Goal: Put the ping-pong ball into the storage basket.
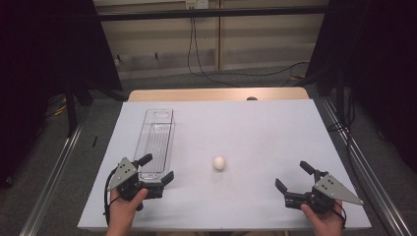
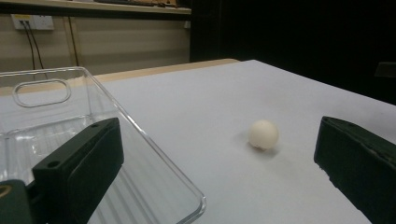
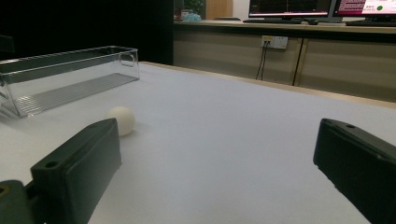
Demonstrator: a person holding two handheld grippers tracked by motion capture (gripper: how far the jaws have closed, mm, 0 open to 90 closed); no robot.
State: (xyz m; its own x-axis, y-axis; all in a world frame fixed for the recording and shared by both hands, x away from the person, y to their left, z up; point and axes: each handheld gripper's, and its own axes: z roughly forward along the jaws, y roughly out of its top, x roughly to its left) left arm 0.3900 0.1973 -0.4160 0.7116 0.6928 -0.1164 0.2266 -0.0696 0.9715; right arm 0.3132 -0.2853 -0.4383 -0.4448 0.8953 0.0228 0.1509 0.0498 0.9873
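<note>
A small white ball (image 1: 219,162) lies on the white table (image 1: 255,128), a little in front of its middle. Left of it stands a long clear plastic bin (image 1: 155,140), empty, running away from me. My left gripper (image 1: 156,168) is open at the bin's near end, one jaw over the bin's corner. In the left gripper view the ball (image 2: 263,134) lies ahead between the jaws and the bin (image 2: 70,140) is at the left. My right gripper (image 1: 293,176) is open near the front right, holding nothing. Its view shows the ball (image 3: 122,120) and the bin (image 3: 65,77) off to the left.
A strip of the wooden table (image 1: 216,94) shows beyond the white sheet's far edge. Black curtains hang at both sides, and cables (image 1: 196,54) run down the back wall. Monitors (image 3: 322,9) sit on a desk in the right gripper view.
</note>
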